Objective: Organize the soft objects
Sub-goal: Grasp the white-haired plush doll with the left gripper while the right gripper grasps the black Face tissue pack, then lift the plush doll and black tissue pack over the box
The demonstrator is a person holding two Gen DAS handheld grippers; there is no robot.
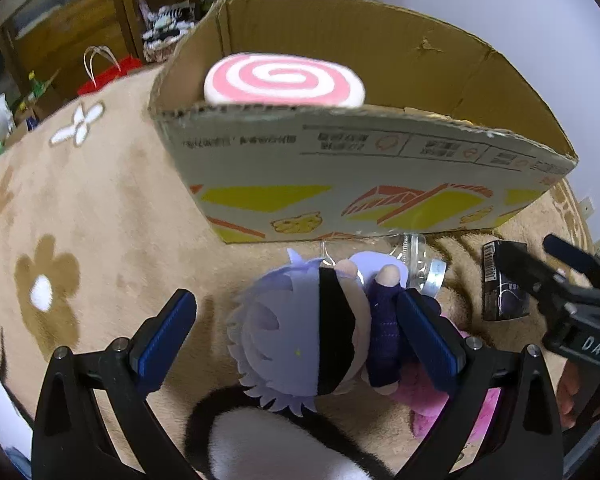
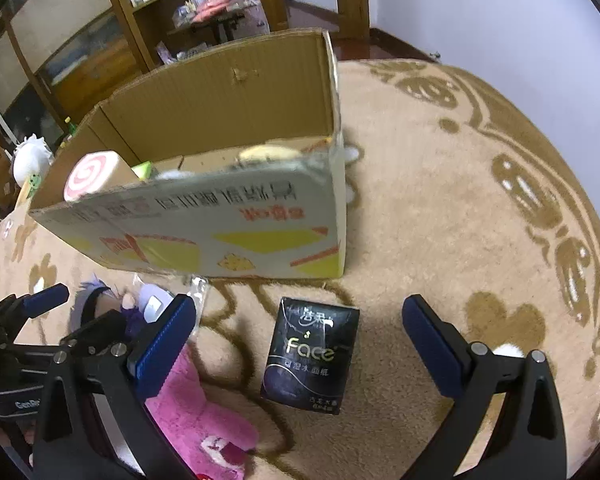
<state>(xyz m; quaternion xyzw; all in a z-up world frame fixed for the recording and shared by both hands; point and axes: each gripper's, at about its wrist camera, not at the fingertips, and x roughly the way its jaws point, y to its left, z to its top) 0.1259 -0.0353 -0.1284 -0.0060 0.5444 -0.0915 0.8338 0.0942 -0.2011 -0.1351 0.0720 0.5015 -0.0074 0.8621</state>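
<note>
Straddling the plush doll (image 1: pixel 300 336) with your left gripper (image 1: pixel 296 336), fingers spread, nothing grasped.
Doll lies on rug before cardboard box (image 1: pixel 364 184); right gripper (image 2: pixel 300 344) released over tissue pack (image 2: pixel 312 356). Next: squeeze, lift into box.

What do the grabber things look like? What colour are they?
Each hand-held gripper, left and right, has a black frame with curved arms, silver bolts and two flat fingers with ridged blue pads. The right one's body carries white letters "DAS". No cables or sleeves show.
</note>
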